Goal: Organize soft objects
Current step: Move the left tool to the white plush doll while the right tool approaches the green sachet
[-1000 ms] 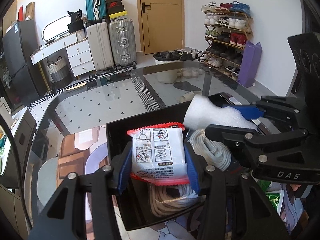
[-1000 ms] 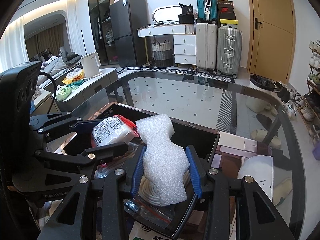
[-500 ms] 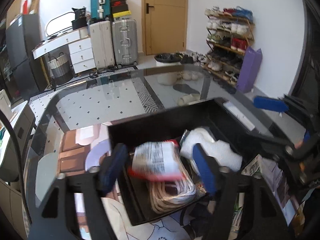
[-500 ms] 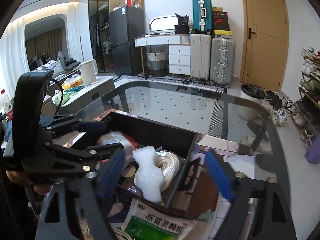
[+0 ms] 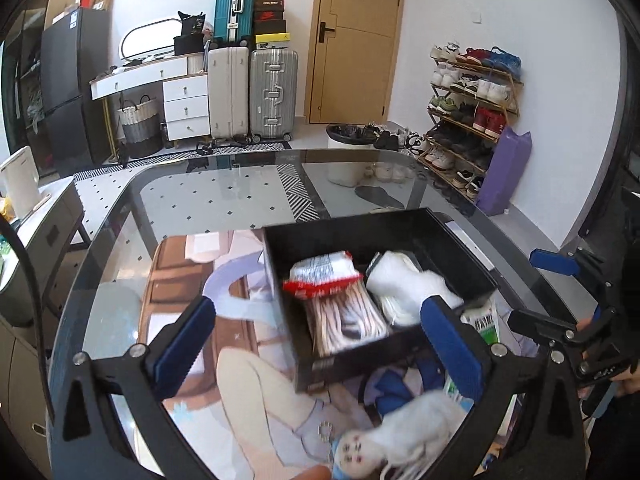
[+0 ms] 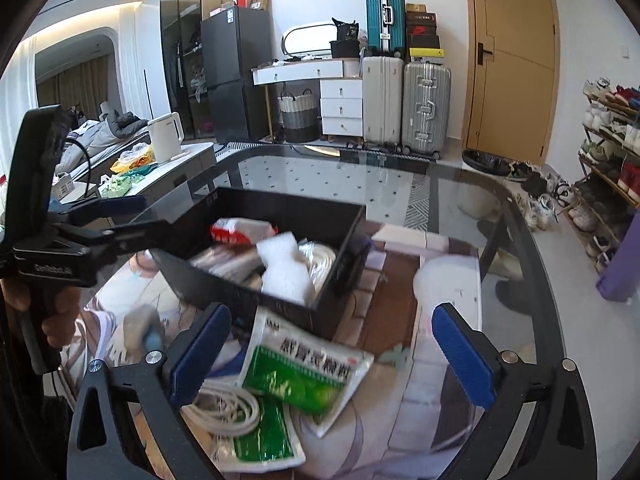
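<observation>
Glass-topped bench (image 6: 500, 240): black open box (image 6: 340, 240) already holds white foam piece (image 6: 282, 268); green-and-white sachet (image 6: 304, 372) lies flat just below right gripper (image 6: 328, 354), fingers opening, empty; left gripper (image 5: 316, 348), likewise opening and empty, hangs over white plush toy (image 5: 404, 436).

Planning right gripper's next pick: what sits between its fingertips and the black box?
In the right wrist view, a green-and-white sachet lies between the right gripper and the black box.

Packet (image 5: 320, 276), foam (image 5: 404, 284) in box (image 5: 360, 236)
</observation>
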`<state>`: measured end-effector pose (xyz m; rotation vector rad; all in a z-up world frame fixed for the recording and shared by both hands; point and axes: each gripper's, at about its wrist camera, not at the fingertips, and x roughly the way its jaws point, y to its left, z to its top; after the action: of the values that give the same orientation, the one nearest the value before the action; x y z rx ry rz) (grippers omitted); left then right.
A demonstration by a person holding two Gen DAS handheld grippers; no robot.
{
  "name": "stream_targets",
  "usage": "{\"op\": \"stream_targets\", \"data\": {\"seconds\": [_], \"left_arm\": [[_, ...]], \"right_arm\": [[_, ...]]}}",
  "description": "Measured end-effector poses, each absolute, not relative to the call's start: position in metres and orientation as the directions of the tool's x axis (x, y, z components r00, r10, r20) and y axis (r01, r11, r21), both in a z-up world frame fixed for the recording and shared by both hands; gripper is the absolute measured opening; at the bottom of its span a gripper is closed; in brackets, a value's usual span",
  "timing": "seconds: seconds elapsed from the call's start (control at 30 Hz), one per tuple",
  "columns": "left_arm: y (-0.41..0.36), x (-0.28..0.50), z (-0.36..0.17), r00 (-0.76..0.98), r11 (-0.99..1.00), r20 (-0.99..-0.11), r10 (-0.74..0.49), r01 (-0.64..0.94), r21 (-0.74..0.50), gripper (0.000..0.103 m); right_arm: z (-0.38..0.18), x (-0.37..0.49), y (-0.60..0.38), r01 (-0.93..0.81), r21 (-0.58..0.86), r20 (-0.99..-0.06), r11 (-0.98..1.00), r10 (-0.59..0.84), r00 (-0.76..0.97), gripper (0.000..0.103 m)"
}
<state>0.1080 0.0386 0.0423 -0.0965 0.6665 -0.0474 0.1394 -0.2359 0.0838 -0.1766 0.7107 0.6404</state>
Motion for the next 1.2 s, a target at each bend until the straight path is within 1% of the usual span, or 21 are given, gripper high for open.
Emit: {"op": "stream_targets", "data": {"seconds": [0.1, 0.53, 0.8, 1.2], "left_arm": [[0.038, 0.099, 0.039, 0.783, 0.995, -0.618, -0.061, 0.002, -0.096, 0.103], [0.036, 0.067, 0.038, 0.789, 0.996, -0.61, -0.073, 0.029, -0.081, 0.103], [0.034, 0.055, 0.032, 0.779, 0.997, -0.622, -0.077, 0.054, -0.056, 0.103], [0.033, 0.051, 0.023, 0.746, 0.992, -0.654, -0.12, 0.114, -0.053, 0.103]], "right_arm": [[0.08, 0.133, -0.239, -0.598, 0.063, -0.662, 0.799, 0.482, 0.574, 0.102], [0.075, 0.121, -0.249, -0.579, 0.079, -0.68, 0.811, 0.468, 0.564, 0.102], [0.065, 0.125, -0.241, -0.575, 0.119, -0.701, 0.809, 0.479, 0.528, 0.102], [0.038, 0.141, -0.228, -0.54, 0.233, -0.744, 0.809, 0.505, 0.436, 0.102]]}}
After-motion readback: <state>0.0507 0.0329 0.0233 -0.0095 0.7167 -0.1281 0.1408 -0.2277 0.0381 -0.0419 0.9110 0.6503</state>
